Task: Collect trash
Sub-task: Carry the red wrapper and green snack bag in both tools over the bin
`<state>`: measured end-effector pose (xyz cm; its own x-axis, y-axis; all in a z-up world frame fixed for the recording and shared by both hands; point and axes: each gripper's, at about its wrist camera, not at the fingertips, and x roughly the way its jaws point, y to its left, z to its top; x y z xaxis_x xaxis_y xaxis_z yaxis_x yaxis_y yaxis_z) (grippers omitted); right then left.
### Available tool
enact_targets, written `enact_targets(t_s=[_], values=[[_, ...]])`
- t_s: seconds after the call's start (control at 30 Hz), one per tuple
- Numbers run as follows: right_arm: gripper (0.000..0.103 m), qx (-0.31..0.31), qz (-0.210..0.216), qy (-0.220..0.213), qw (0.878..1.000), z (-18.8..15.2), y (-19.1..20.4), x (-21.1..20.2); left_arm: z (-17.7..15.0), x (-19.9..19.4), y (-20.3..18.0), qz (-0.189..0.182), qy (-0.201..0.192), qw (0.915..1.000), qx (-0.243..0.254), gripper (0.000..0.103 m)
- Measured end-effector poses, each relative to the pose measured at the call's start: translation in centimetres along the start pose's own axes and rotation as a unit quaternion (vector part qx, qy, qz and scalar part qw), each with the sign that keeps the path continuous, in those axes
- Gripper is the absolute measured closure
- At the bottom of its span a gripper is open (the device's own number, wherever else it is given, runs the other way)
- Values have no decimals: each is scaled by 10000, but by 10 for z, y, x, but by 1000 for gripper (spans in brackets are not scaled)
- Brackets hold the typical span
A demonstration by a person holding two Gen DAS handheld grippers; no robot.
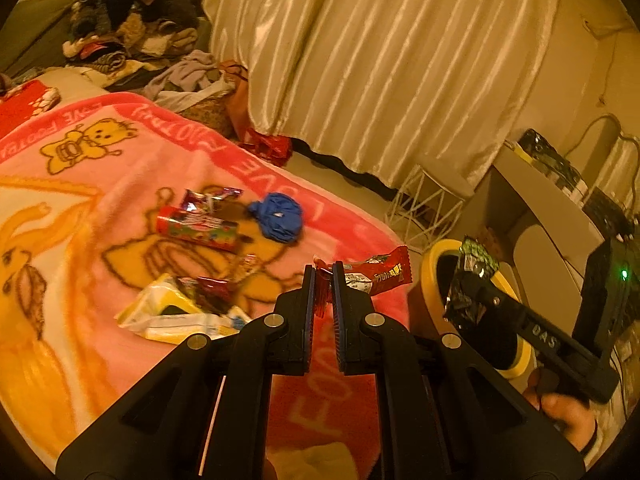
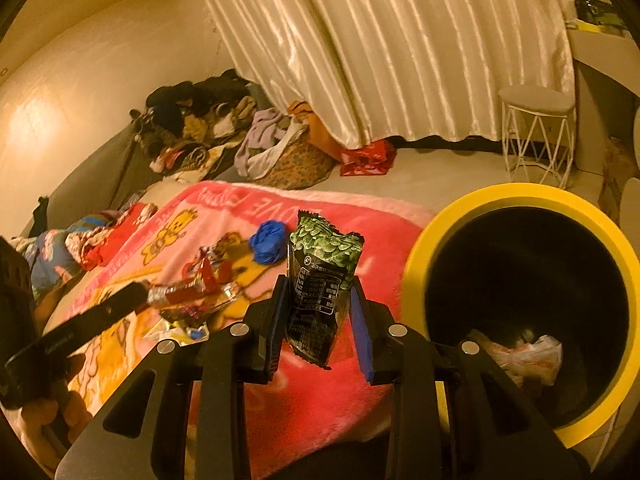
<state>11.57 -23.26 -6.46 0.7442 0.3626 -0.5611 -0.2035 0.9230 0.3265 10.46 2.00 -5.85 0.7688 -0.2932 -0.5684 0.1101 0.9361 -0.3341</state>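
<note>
Carry-to-bin step. Right gripper [image 2: 320, 312] pinches green snack packet [image 2: 320, 276] just beside yellow-rimmed bin [image 2: 520, 194]. Left gripper [image 1: 322, 286] pressed on red wrapper [image 1: 374, 276], probably candy, further from bin. Next: packet over bin mouth, release.

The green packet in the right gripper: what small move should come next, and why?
Probably carry the green packet sideways over the yellow-rimmed bin before opening. The right gripper grips it above the pink blanket, not yet over the bin's mouth.
</note>
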Motion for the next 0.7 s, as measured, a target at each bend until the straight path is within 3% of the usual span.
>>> enact_targets(t_s=[0.7], values=[[74, 443, -599, -464, 9961, 11, -60, -25, -24, 22, -75, -478, 300, 9958, 723, 98]])
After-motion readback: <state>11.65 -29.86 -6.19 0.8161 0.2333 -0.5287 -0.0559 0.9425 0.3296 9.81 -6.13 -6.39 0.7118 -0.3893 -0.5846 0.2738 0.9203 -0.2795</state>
